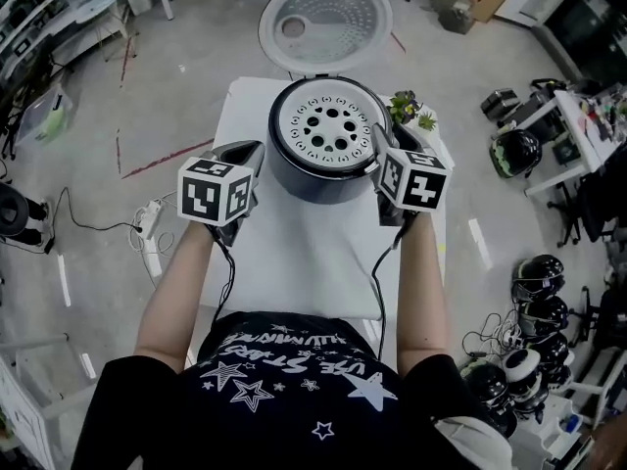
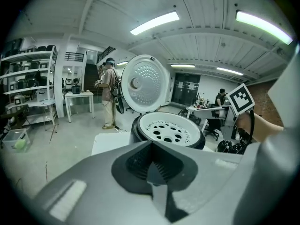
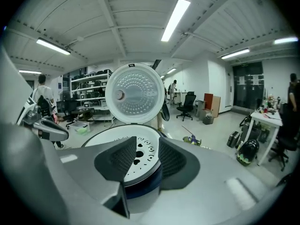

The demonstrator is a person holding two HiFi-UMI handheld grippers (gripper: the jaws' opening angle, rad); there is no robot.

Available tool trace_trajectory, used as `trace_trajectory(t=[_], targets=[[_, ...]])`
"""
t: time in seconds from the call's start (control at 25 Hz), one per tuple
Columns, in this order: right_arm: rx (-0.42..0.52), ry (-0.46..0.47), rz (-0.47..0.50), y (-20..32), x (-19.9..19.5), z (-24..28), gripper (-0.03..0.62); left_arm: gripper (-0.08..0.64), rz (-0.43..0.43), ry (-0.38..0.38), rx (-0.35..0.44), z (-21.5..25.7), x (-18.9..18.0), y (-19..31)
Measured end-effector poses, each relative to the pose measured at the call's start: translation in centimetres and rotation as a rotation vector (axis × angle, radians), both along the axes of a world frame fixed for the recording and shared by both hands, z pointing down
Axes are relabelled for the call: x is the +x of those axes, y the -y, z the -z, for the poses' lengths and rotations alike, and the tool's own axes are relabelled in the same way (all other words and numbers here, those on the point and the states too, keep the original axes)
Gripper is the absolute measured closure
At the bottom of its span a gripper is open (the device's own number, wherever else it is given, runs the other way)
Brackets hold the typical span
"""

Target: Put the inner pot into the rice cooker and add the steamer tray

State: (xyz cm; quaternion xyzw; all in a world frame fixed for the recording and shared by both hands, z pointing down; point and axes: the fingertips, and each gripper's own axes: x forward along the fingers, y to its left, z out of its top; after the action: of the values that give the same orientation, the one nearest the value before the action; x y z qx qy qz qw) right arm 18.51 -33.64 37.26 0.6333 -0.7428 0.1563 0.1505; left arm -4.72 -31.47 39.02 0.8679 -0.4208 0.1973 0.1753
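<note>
Rice cooker (image 1: 323, 184) interior hidden under steamer tray (image 1: 331, 127), tray partly behind right tool (image 3: 146, 156), shelf items (image 2: 28, 83) indistinct

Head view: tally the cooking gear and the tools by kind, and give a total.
Rice cooker: 1
Steamer tray: 1
Tools: 2 (left tool, right tool)
Total: 4
</note>
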Motion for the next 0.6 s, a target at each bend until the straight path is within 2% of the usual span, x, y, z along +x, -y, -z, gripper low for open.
trace_trajectory(t=[0.12, 0.2, 0.4, 0.6], targets=[[0.017, 0.004, -0.050, -1.9, -0.7, 0.6, 0.473, 0.558, -0.049, -0.009, 0.000, 0.2, -0.4, -0.8], [0.026, 0.006, -0.082, -3.1, -1.2, 0.7, 0.556, 0.558, -0.084, -0.018, 0.001, 0.2, -0.6, -1.4], [0.045, 0.011, -0.105, -6.3, -3.7, 0.6, 0.566, 0.558, -0.158, -0.031, -0.002, -0.5, -1.3, -3.4], [0.033, 0.061, -0.158, -9.3, -6.6, -0.3, 0.566, 0.558, -0.202, -0.038, -0.017, -1.6, -3.7, -5.9]])
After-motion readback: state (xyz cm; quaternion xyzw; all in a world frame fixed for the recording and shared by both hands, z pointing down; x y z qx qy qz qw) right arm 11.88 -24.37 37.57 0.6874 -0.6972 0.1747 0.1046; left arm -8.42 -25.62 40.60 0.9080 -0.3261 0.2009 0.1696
